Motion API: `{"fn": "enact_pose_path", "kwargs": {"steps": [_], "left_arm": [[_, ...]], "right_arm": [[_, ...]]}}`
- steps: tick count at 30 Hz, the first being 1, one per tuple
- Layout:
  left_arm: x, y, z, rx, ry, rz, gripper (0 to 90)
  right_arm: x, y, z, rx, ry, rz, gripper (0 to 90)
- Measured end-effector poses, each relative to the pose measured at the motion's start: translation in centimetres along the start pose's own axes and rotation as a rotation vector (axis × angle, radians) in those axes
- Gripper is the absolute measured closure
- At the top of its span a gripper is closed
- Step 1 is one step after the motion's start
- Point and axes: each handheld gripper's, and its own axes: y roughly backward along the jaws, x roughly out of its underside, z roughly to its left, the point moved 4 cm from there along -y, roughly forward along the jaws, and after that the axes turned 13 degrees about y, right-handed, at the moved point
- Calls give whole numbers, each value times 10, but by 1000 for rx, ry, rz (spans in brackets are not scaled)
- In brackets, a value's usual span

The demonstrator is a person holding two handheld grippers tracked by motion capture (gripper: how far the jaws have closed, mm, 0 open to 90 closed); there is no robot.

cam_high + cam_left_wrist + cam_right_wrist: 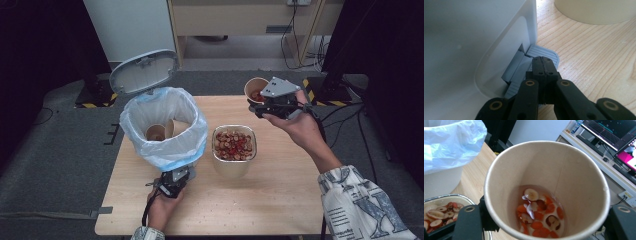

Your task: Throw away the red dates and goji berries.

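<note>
The right tool (256, 106) is clamped around a tan paper cup (256, 90), one black jaw on either side of the cup's wall, holding it up above the far right part of the light wooden desk (280, 200). In the right gripper view the cup (564, 177) is seen from above its open mouth; red and pale sliced dried fruit (537, 215) lies at its bottom, covering only part of the floor. The person's right hand (295, 125) grips this tool from below, and a patterned white sleeve (360, 205) covers the forearm.

The left tool (175, 182) has its jaws fully together with nothing between them. In the left gripper view the closed tip (543, 65) rests on the grey ribbed foot pedal (544, 52) at the base of a white plastic pedal bin (474, 45). The left hand (161, 205) holds this tool at the near edge of the desk.

The bin (190, 156) stands on the left part of the desk, lined with a translucent pale blue plastic bag (165, 145). Its round grey-white lid (144, 71) stands tipped up behind it. Inside the bag lie tan paper cups (160, 131).

Between the bin and the raised cup, near the middle of the desk, sits a rounded-square metal bowl (233, 167) heaped with the same red and pale fruit slices (233, 145). It stands just beside the bin and well apart from the held cup.
</note>
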Motion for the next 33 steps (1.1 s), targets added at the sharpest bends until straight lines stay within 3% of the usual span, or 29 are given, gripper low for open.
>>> {"fn": "enact_pose_path", "kwargs": {"steps": [13, 26, 33], "left_arm": [[0, 0, 0, 0, 2, 1, 900], [0, 0, 0, 1, 1, 1, 900], [0, 0, 0, 0, -2, 2, 900]], "right_arm": [[-4, 1, 4, -1, 33, 4, 314], [-12, 0, 15, 26, 202, 44, 313], [-17, -2, 15, 29, 228, 48, 314]]}}
